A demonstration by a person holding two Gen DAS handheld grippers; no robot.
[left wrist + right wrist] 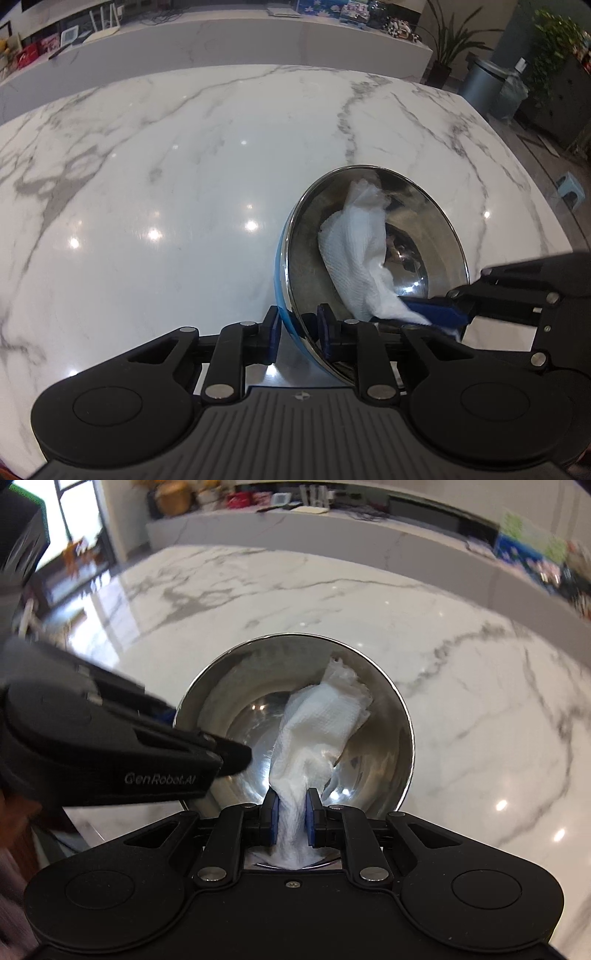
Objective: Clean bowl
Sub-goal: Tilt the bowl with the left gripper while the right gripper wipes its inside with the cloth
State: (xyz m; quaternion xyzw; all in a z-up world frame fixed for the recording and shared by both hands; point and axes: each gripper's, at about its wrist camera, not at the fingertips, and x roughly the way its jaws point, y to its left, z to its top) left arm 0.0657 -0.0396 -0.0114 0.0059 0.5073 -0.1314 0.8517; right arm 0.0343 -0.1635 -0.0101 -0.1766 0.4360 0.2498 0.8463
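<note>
Because the bowl (pixel 295 723) is tipped up on its side with the mouth turned toward the right tool (pixel 289 823), the coming wipe depends on one relation — the steel interior lies straight ahead of that tool, along the line of its fingers. The bowl, steel inside and blue outside, sits over the marble surface (pixel 184 166) near its front edge; whether its underside touches the surface cannot be told. A white paper towel (pixel 317 723) lies draped inside it, its long axis running from the near rim up across the bottom toward the far wall, the loose end crumpled against that wall. The right tool is nearly closed, its blue pads pinching the near end of the towel at the rim. The left tool (pixel 297 332) comes in from the bowl's left flank and straddles the rim, one pad against the blue outside and one against the steel inside, closed down on it and evidently holding the bowl at its tilt. Judgement: the right tool is the working one and the better placed — a push forward or a sweep along the towel's axis would carry it over the bottom; the left need only hold steady.
</note>
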